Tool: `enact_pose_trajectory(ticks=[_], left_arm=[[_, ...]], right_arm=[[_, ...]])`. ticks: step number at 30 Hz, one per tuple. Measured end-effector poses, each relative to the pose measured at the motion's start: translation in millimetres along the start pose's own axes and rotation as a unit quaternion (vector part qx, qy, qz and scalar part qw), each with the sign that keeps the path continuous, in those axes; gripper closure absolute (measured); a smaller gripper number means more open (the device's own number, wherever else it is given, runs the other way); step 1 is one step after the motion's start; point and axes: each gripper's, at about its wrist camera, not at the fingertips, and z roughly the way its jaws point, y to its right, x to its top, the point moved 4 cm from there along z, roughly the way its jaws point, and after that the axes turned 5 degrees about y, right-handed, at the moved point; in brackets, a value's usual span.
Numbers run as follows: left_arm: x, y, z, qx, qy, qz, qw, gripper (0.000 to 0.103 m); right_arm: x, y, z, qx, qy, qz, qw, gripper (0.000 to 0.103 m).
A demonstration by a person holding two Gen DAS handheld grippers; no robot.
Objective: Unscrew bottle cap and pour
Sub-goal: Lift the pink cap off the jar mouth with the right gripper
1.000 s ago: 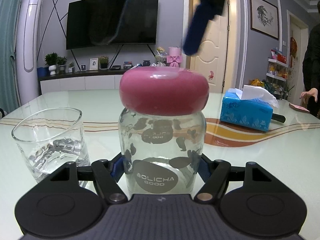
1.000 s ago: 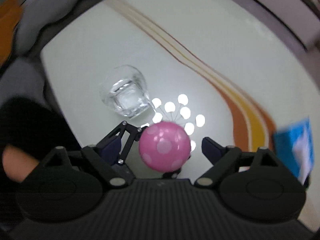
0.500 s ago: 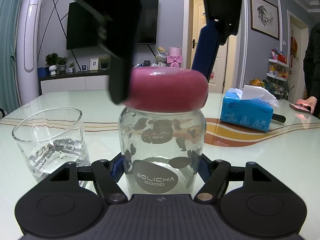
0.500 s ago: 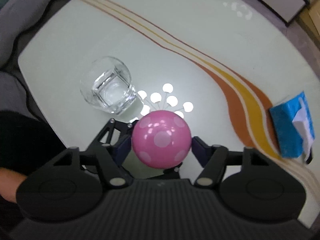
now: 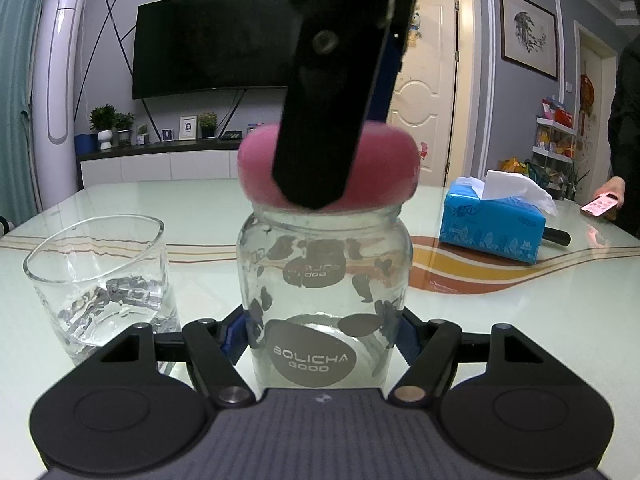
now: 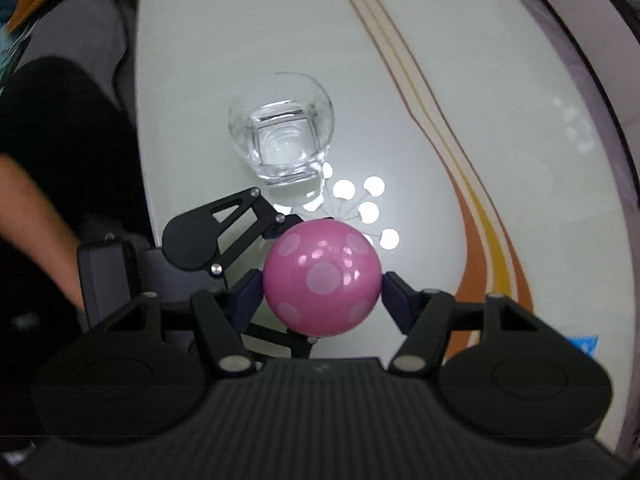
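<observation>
My left gripper is clamped on the lower body of the glass bottle, blue pads pressed on both sides, bottle upright on the glass-topped table. My right gripper points down from above, pads closed at 9 and 3 o'clock on the pink dotted cap; its jaws have just been closing, with the cap between them. In the left wrist view one black right finger crosses the cap front.

The drinking glass stands at 9 o'clock of the bottle, near but apart; a little clear liquid seems to be in its bottom. Blue tissue pack sits at 2 o'clock, well apart.

Handling, my guess: the bottle looks empty or nearly so, hence light, but it is rigid glass, smooth and breakable. The low grip is good for resisting twist, though the glass could spin in the pads if the cap sticks. The cap is glossy and domed, so it is slippery; hold it at the widest rim, not higher on the dome. Cap looks seated, unscrewing not yet done.
</observation>
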Motion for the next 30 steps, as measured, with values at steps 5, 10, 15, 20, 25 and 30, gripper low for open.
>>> enact_pose_trajectory(ticks=[5, 10, 15, 20, 25, 30], left_arm=[[-1.8, 2.4, -1.8, 0.0, 0.001, -0.001, 1.0, 0.03], [-1.9, 3.3, -2.4, 0.0, 0.001, -0.001, 1.0, 0.03], [0.9, -2.9, -1.2, 0.0, 0.0, -0.002, 1.0, 0.03], [0.6, 0.8, 0.5, 0.0, 0.0, -0.003, 1.0, 0.03], [0.7, 1.4, 1.0, 0.001, 0.001, -0.003, 1.0, 0.03], [0.1, 3.3, 1.7, 0.001, 0.0, -0.001, 1.0, 0.03]], right_arm=[[5.9, -4.7, 1.7, 0.009, -0.013, -0.054, 0.998, 0.038], [5.3, -6.6, -2.6, 0.005, -0.015, -0.058, 0.998, 0.038], [-2.4, -1.8, -20.9, -0.007, 0.011, -0.035, 0.999, 0.038], [-22.9, 5.9, -40.8, -0.027, 0.042, 0.007, 0.999, 0.038], [-54.9, 18.6, -45.4, -0.05, 0.05, 0.062, 0.996, 0.038], [-98.9, 33.8, -27.4, -0.094, 0.047, 0.155, 0.982, 0.038]])
